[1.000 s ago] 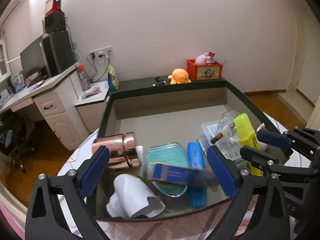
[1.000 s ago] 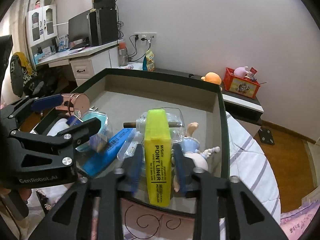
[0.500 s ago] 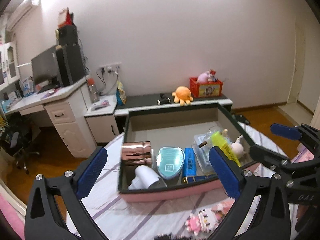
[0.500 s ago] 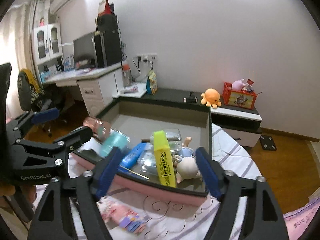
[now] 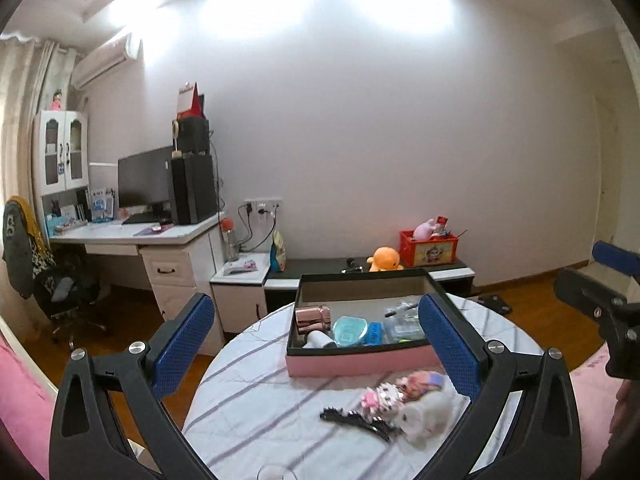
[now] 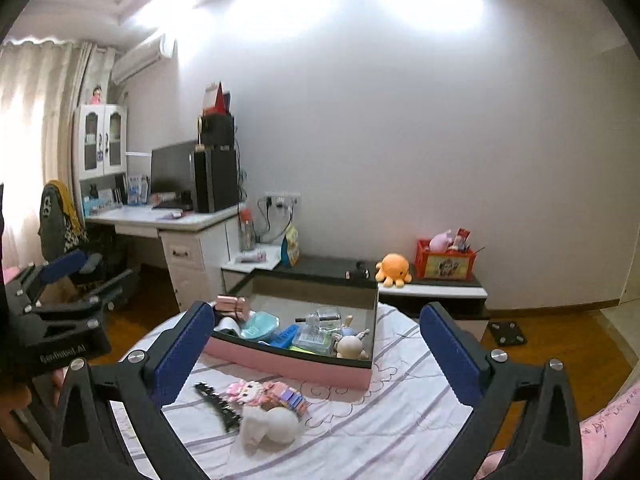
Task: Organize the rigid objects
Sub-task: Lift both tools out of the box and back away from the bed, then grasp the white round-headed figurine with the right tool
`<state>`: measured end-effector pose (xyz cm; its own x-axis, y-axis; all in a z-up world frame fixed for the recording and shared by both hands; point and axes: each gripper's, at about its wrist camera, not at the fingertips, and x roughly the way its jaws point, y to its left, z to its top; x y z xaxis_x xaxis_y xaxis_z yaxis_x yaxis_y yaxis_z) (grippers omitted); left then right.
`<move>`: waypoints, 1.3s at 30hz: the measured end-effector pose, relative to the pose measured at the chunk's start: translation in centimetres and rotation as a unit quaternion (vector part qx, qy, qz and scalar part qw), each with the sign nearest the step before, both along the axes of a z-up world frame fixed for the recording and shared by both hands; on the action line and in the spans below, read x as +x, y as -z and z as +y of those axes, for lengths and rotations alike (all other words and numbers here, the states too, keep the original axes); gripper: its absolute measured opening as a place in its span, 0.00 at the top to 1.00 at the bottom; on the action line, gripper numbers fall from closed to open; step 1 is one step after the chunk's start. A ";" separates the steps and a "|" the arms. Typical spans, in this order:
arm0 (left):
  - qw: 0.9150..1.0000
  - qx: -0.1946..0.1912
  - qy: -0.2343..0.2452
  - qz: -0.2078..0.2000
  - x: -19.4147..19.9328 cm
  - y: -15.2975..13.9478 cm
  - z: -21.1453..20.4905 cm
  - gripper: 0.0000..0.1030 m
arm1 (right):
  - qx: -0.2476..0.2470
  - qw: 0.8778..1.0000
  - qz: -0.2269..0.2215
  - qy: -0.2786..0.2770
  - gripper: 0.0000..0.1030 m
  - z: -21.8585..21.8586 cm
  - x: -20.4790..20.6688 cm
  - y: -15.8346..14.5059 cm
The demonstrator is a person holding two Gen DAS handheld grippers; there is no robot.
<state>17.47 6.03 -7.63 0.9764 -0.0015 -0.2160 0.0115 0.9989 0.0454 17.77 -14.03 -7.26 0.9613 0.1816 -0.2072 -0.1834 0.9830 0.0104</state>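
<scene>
On the round striped-cloth worktop [image 6: 360,432], the pink-sided open box [image 6: 296,362] sits behind a white plush toy [image 6: 272,426] and black hair comb [image 6: 214,400].

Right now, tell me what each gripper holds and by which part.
Nothing is held. The left gripper is open and empty. The right gripper has its jaws opening with nothing between them; the pink box sits beyond on the table.

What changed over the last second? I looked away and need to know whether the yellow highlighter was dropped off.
Yes. The right gripper let go of the yellow highlighter, left in the pink box; its jaws are opening with nothing between them. Both grippers pulled back and up from the box, the left gripper open and empty throughout. The box's contents, the white plush and the black comb stayed put.
</scene>
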 end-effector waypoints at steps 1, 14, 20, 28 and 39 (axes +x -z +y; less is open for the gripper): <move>1.000 0.003 -0.001 -0.007 -1.1 -0.1 -0.2 0.00 | -0.002 1.000 -0.009 0.006 0.00 0.0 -0.9 -0.1; 1.000 0.017 0.018 -0.010 -6.7 0.5 -0.7 0.00 | 0.002 0.998 -0.033 0.045 0.00 0.2 -7.2 0.8; 1.000 0.018 0.015 -0.003 -6.9 0.8 -0.3 0.00 | 0.006 0.998 -0.031 0.049 0.00 0.0 -7.9 1.0; 1.000 0.017 0.010 0.021 -6.1 1.7 0.6 0.00 | 0.006 0.999 -0.014 0.051 0.00 -0.1 -7.7 1.5; 0.996 -0.002 -0.019 0.083 -2.8 4.8 3.7 0.00 | 0.008 0.997 0.042 0.059 0.00 -0.8 -4.9 4.0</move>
<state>14.69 9.71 -12.43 0.9263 0.0343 -0.3752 -0.0202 0.9989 0.0417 12.84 -14.83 -11.29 0.9555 0.0719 -0.2860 -0.0641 0.9973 0.0365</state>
